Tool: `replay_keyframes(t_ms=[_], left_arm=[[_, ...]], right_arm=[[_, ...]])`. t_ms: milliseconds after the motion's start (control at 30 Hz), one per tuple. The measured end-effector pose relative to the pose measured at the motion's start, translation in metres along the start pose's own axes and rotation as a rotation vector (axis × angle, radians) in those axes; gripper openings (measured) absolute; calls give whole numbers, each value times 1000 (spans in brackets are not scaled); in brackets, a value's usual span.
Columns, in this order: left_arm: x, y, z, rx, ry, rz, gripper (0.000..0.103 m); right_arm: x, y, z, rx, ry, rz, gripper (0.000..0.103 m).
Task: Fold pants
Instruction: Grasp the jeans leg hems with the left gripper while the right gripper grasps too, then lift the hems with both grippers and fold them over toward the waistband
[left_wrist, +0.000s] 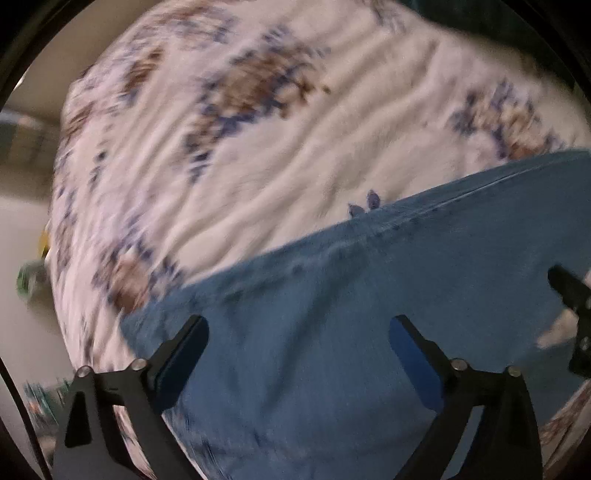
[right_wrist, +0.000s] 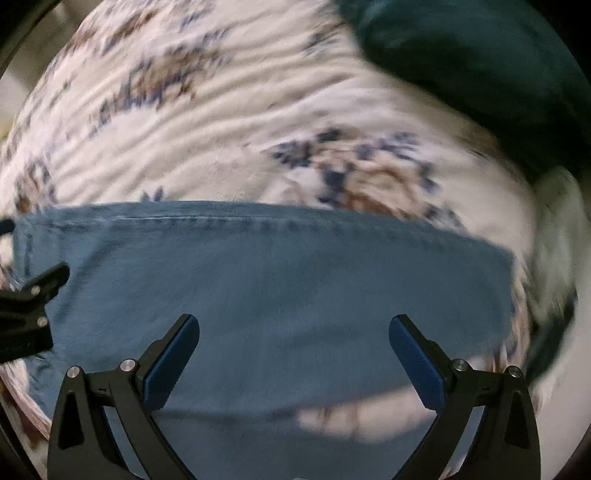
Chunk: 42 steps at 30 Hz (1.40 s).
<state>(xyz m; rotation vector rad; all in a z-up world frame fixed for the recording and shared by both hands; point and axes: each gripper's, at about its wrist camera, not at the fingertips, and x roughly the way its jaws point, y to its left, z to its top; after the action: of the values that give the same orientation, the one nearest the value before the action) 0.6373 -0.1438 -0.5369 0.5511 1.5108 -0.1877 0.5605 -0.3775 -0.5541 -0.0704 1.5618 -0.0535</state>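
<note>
Faded blue denim pants (right_wrist: 280, 280) lie on a white bedspread (left_wrist: 280, 162) printed with brown-and-navy florals.

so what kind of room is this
Most likely a bedroom: the blue jeans lie on a rumpled floral bedspread, with what looks like a dark green pillow at its far end.

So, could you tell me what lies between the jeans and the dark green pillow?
Only floral bedsheet separates jeans from pillow, in the right wrist view.
</note>
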Motion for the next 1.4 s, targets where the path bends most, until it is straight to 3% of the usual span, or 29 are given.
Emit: replay_keyframes(t_ms=[133, 300, 367, 467, 500, 533, 567, 600, 733, 933, 1133, 1200, 1400], left_arm=[[61, -8, 30, 132, 80, -48, 77], [93, -5, 45, 197, 169, -193, 75], [93, -3, 47, 212, 182, -226, 75], [88, 1, 49, 226, 184, -246, 75], [85, 0, 47, 237, 180, -251, 67], [81, -2, 44, 243, 178, -259, 56], [77, -4, 41, 257, 178, -268, 48], [73, -5, 37, 265, 179, -279, 33], [53, -10, 24, 260, 150, -280, 14], [-5, 24, -2, 125, 50, -362, 9], [-71, 42, -68, -18, -47, -396, 8], [-72, 44, -103, -75, -62, -418, 8], [-64, 4, -204, -267, 7, -490, 8]], right_arm=[[69, 13, 41, -206, 77, -21, 103], [129, 39, 74, -502, 152, -68, 103], [144, 43, 79, -547, 175, -55, 100], [155, 43, 84, -563, 195, 9, 78], [152, 43, 83, -572, 185, 36, 60], [150, 42, 85, -573, 171, 43, 33], [146, 41, 83, -572, 150, 40, 24], [145, 40, 80, -566, 136, 36, 15], [142, 31, 66, -533, 102, 32, 9], [118, -11, 56, -384, 50, 113, 8], [73, -56, 8, -263, -15, 187, 7], [56, -35, -16, -241, -28, 194, 7], [5, -4, -173, -133, 38, 235, 7]])
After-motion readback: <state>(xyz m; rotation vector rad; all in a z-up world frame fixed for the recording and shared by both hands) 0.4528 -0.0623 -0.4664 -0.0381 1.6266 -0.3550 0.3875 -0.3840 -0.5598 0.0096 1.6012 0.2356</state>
